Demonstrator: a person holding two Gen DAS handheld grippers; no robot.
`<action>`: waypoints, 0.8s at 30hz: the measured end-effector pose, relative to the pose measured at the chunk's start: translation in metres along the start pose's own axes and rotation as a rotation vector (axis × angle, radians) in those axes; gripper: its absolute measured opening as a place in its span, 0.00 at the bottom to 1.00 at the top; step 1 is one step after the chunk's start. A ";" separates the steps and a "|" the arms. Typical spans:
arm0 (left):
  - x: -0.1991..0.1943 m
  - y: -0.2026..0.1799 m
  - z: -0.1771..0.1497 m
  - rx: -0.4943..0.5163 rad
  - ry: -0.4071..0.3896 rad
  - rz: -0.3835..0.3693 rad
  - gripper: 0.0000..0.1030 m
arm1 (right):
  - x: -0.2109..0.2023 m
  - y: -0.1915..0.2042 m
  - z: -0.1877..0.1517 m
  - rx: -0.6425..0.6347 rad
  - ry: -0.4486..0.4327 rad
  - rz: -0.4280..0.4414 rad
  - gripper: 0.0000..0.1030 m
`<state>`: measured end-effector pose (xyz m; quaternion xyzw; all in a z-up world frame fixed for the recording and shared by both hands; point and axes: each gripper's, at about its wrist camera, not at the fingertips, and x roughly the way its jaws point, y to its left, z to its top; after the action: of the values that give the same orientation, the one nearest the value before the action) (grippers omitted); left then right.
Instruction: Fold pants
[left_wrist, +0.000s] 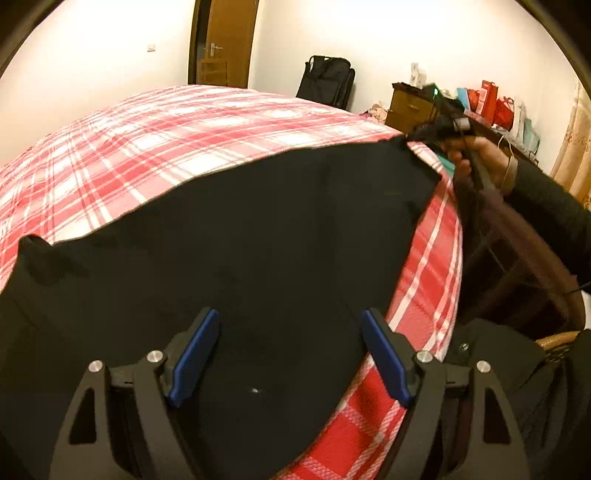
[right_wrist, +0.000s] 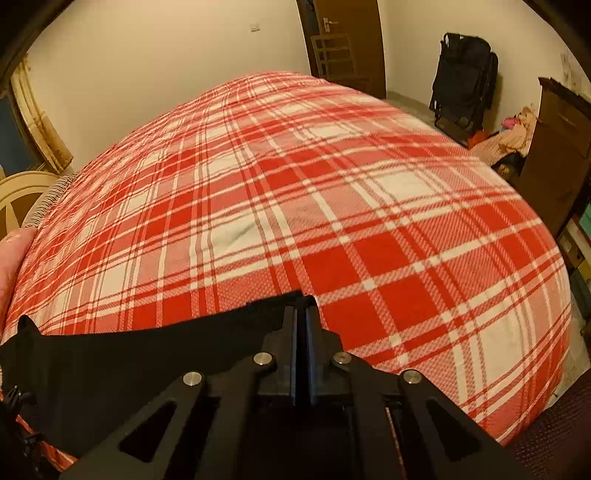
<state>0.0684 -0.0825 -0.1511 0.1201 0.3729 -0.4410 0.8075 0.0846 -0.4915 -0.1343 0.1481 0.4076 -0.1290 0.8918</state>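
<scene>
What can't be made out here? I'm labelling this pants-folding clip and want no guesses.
- Left wrist view: the black pants run off the lower left edge; folds and shape are lost in uniform black.
- Right wrist view: the shut right hand-held gripper covers the pinched corner.
- Left wrist view: the right hand is motion-blurred.

pants (left_wrist: 229, 258): near edge cut off | right tool (left_wrist: 439, 122): blurred

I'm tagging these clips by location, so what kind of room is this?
Most likely a home bedroom: a bed under a red plaid bedspread, a wooden door, and a wooden dresser against the wall.
</scene>
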 end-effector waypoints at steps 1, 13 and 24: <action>0.001 -0.003 -0.001 0.020 0.001 0.011 0.79 | -0.002 0.001 0.002 -0.001 -0.020 -0.009 0.04; -0.035 0.015 -0.007 0.004 -0.044 0.103 0.79 | 0.004 -0.003 0.011 0.041 -0.008 -0.104 0.46; -0.130 0.125 -0.061 -0.150 -0.071 0.469 0.80 | -0.017 0.252 -0.016 -0.379 0.080 0.381 0.46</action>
<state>0.0953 0.1028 -0.1181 0.1274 0.3381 -0.2166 0.9069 0.1515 -0.2509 -0.0914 0.0577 0.4243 0.1256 0.8949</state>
